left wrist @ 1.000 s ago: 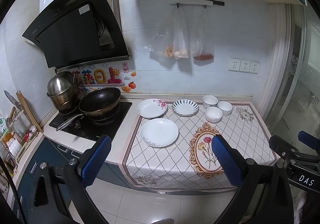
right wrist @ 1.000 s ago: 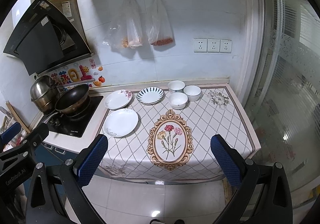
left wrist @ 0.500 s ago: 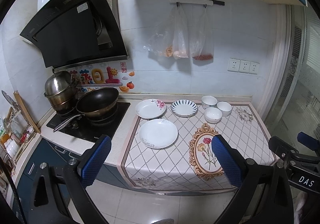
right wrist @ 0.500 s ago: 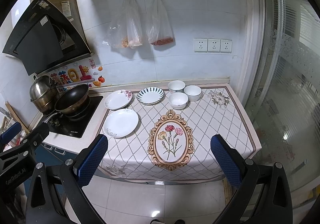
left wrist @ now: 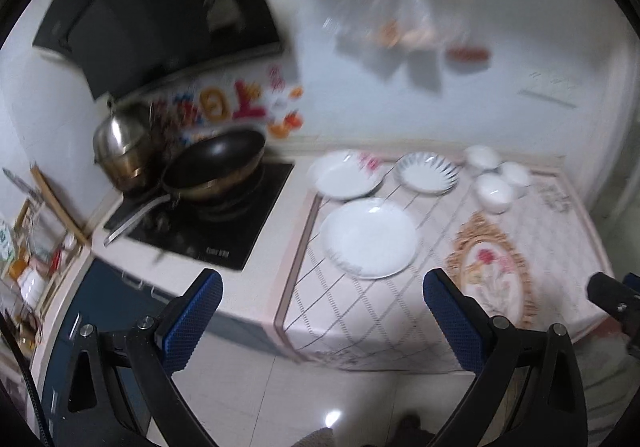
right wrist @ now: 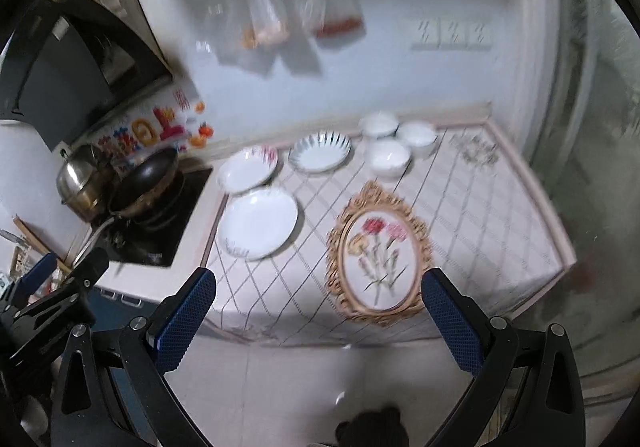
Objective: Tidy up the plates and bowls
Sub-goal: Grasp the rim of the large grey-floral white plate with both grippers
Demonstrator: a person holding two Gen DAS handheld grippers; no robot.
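Note:
Three plates lie on the patterned counter cloth: a large plain white plate (left wrist: 369,237) (right wrist: 258,222) in front, a white plate with a red flower (left wrist: 346,177) (right wrist: 248,170) behind it, and a blue-striped dish (left wrist: 426,176) (right wrist: 320,151) to its right. Three white bowls (left wrist: 494,191) (right wrist: 389,158) stand clustered at the back right. My left gripper (left wrist: 322,321) is open and empty, off the counter's front edge. My right gripper (right wrist: 318,321) is open and empty, also short of the counter. Both views are blurred.
A black wok (left wrist: 216,163) (right wrist: 146,181) and a steel pot (left wrist: 120,143) (right wrist: 78,179) sit on the black hob at the left. A range hood (left wrist: 160,7) hangs above. Plastic bags (right wrist: 280,19) hang on the wall. A glass door (right wrist: 592,127) stands at the right.
Both grippers have moved closer to the counter and tilted down; the plates and bowls look larger. Nothing on the counter has moved. Both stay open.

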